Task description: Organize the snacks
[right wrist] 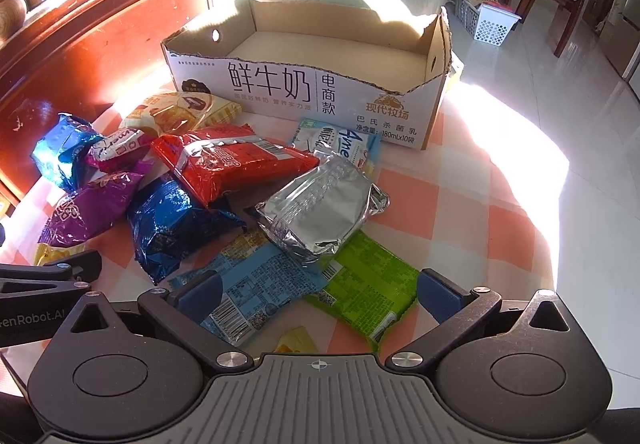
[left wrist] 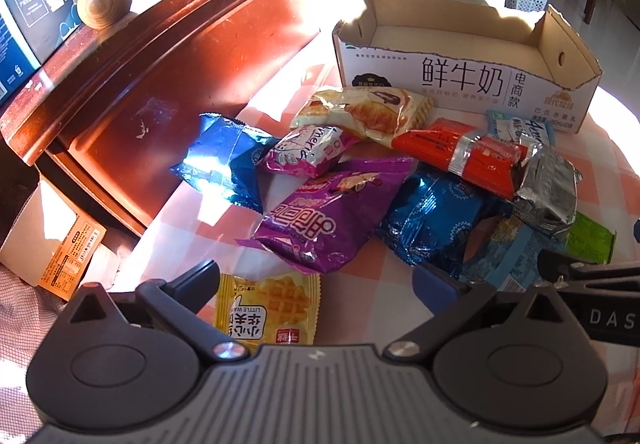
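We've got both grippers spread wide w/ nothing held: left gripper (left wrist: 320, 284) above the yellow waffle pack (left wrist: 267, 310), right gripper (right wrist: 320, 290) over the light-blue pack (right wrist: 256, 284) & green pack (right wrist: 366, 286). Snacks sit piled on the checked cloth (right wrist: 460, 211) just in front of the cardboard box (right wrist: 320, 91), whose inside shows only bare cardboard.

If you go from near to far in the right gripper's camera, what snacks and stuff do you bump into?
Hand-held gripper → green packet → silver packet → light blue and white packet → cardboard box → white basket on the floor.
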A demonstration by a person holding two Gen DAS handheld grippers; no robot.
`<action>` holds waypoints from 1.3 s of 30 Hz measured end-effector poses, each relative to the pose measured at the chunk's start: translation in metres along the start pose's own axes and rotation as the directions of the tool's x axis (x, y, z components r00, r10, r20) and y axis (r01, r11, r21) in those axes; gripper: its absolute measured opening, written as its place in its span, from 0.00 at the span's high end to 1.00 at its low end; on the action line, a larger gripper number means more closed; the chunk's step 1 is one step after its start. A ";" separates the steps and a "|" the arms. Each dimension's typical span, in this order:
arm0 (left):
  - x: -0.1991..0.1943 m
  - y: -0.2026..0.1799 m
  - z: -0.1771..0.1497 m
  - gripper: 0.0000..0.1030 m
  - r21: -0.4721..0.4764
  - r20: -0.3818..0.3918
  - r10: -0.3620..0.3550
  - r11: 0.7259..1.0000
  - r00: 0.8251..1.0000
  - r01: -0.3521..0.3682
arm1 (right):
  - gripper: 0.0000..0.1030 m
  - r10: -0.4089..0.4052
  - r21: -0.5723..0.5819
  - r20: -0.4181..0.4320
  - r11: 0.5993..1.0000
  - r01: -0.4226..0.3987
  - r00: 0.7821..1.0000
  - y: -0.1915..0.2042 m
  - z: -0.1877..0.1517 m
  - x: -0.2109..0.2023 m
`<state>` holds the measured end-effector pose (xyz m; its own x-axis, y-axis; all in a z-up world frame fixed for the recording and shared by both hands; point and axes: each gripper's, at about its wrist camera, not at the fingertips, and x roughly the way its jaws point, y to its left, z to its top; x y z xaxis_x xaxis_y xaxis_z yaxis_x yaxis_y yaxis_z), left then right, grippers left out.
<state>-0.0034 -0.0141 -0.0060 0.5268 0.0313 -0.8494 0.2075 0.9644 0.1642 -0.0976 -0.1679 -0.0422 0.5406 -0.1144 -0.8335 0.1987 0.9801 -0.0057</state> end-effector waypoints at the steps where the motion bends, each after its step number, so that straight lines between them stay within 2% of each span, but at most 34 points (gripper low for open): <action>1: 0.000 0.000 0.000 0.01 -0.004 0.003 -0.004 1.000 1.000 0.004 | 0.00 0.002 0.001 0.000 1.000 -0.002 1.000 0.000 0.000 0.000; 39: -0.004 -0.002 -0.005 0.06 0.008 0.042 0.029 1.000 0.999 -0.029 | 0.00 0.022 -0.051 0.035 0.998 -0.020 0.999 0.006 -0.005 -0.003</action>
<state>-0.0101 -0.0150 -0.0060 0.5666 0.0483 -0.8225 0.1988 0.9608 0.1933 -0.1022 -0.1612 -0.0421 0.5730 -0.0988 -0.8136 0.1459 0.9891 -0.0173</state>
